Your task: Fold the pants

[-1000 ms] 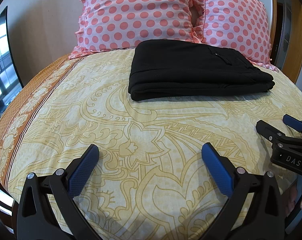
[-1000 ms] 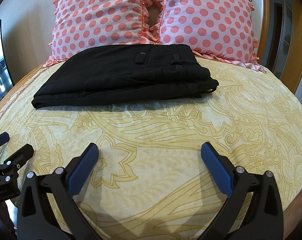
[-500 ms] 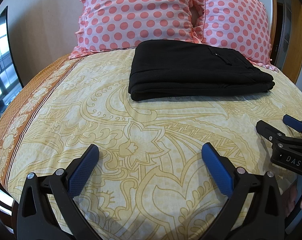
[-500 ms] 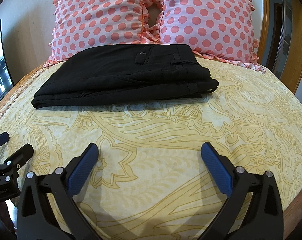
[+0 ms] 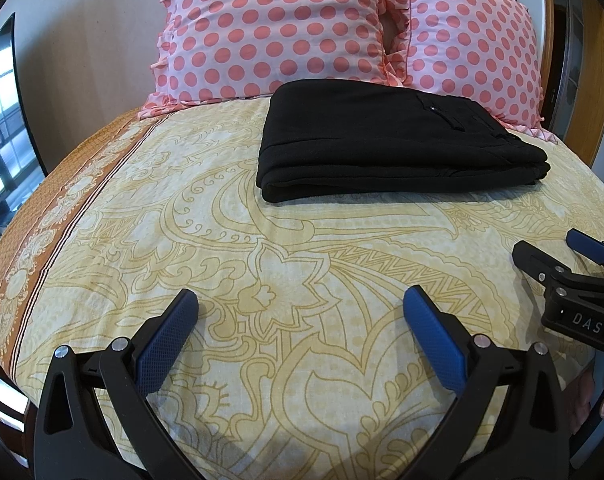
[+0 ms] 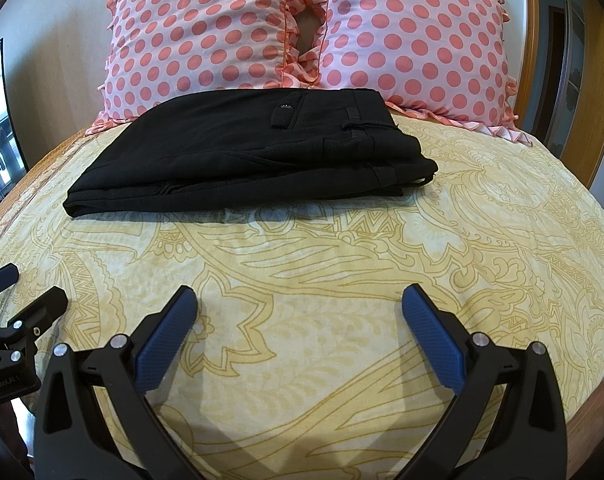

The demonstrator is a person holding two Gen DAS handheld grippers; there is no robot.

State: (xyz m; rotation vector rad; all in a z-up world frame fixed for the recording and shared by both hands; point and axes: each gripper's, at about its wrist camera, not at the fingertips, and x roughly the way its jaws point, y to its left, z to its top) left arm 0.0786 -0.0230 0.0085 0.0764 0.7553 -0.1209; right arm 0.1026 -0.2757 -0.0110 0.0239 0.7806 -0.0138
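Yellow patterned bedspread (image 5: 261, 280) carries the folded black pants (image 6: 253, 156) just before the polka-dot pillows (image 6: 302, 28); soft, light, limp cloth, best pinched at the thick waistband edge, while left tool (image 5: 299, 312) and right tool (image 6: 299, 312) both gape empty, well apart from the pillows.

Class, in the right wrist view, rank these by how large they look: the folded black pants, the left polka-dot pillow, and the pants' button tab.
1. Left polka-dot pillow and folded black pants: they look about equal, and the pants lie nearer the camera, so unranked.
2. Button tab: clearly smallest.
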